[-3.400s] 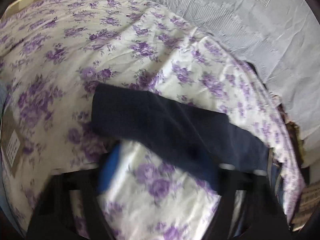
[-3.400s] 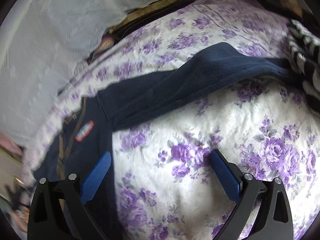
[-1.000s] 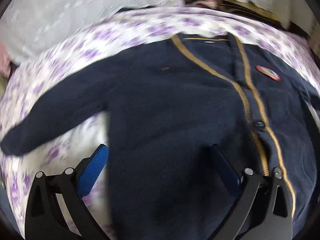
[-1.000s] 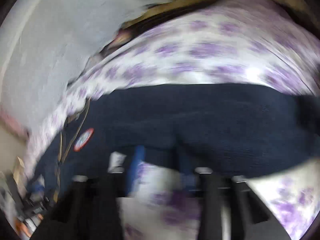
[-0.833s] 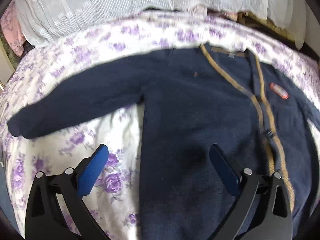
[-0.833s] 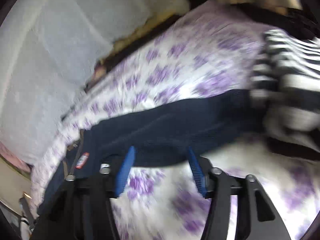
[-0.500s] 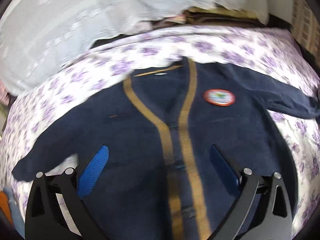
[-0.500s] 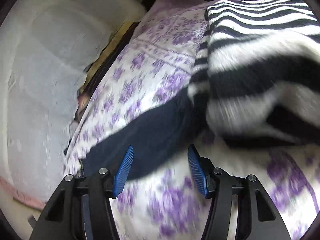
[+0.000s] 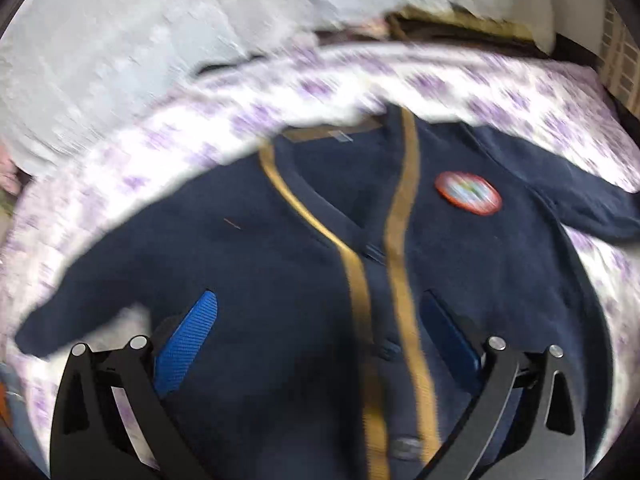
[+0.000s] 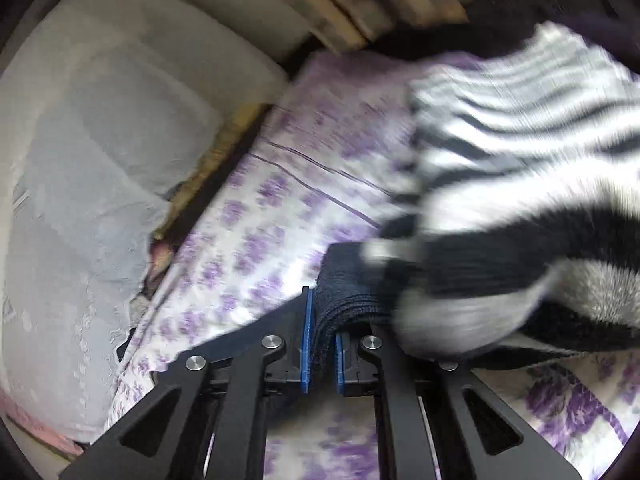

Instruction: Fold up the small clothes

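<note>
Right gripper [image 10: 320, 344]: jaws have just been closing and are seen pinched together on the navy sleeve cuff [image 10: 348, 292], dark knit bunched between the blue pads. Just beyond and to the right of the cuff a black-and-white striped garment [image 10: 520, 200] is piled, overlapping the cuff end; how much of the sleeve is buried under it cannot be told. Further off, the purple floral bedsheet [image 10: 256, 240] and a grey-white cover [image 10: 100, 140] along the far edge are seen, all blurred.

Left gripper [image 9: 316, 328]: jaws are held wide apart, nothing gripped; whether the pads touch the knit cannot be told. The navy cardigan [image 9: 280, 280] is laid face up on the bed, hem toward the jaws, neckline away, so its long axis runs near-to-far along the gold placket [image 9: 360, 288], which sits between the jaws, nearer the right one. Red round badge [image 9: 468, 193] is on the chest at the right of the view; one sleeve is stretched out to the left, the other to the right, its end cut off by the frame.

Judged: the held sleeve is to be carried across toward the placket; the right hand is the nearer one for it. Hem and lower buttons are hidden behind the gripper body; motion blur smears the far sheet
</note>
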Motion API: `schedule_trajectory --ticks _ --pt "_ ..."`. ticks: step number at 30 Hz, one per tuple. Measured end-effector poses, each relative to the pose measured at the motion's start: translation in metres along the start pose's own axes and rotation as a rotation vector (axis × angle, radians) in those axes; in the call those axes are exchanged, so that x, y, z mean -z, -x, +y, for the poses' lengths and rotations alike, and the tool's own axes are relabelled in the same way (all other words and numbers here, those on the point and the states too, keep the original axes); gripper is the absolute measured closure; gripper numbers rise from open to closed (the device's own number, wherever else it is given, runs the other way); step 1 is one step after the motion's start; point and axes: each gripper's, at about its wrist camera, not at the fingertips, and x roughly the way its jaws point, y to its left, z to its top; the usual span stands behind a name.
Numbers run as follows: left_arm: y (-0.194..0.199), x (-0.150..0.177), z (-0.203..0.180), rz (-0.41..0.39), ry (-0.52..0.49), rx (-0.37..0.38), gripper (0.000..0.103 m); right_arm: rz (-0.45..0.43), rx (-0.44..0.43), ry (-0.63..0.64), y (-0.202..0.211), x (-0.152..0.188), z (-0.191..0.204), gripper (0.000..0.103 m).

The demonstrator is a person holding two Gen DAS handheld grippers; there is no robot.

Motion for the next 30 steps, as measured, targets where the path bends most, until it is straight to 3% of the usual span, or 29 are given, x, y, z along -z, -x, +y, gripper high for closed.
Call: schedule_trajectory --ticks 6,12,14,19,24,30 --pt "-0.027 -0.025 0.038 0.047 0.117 0.025 0.004 -0.016 -0.078 0.112 0.006 0.004 0.071 0.094" --pt "-0.066 -0.014 0.060 0.127 0.197 0.066 0.004 -0.014 -0.139 0.236 0.003 0.019 0.138 0.094" --pt "-0.064 -0.016 0.069 0.114 0.214 0.065 0.004 -0.012 -0.152 0.286 -0.002 0.028 0.160 0.094" --pt "-0.060 -0.019 0.100 0.069 0.245 -0.036 0.004 0.009 -0.178 0.357 -0.011 0.049 0.202 0.094" --pt "-0.065 -0.019 0.129 0.088 0.342 0.019 0.004 0.031 -0.205 0.415 -0.017 0.069 0.234 0.094" --pt "-0.063 -0.020 0.139 0.077 0.363 0.020 0.004 0.066 -0.237 0.483 -0.026 0.094 0.266 0.094"
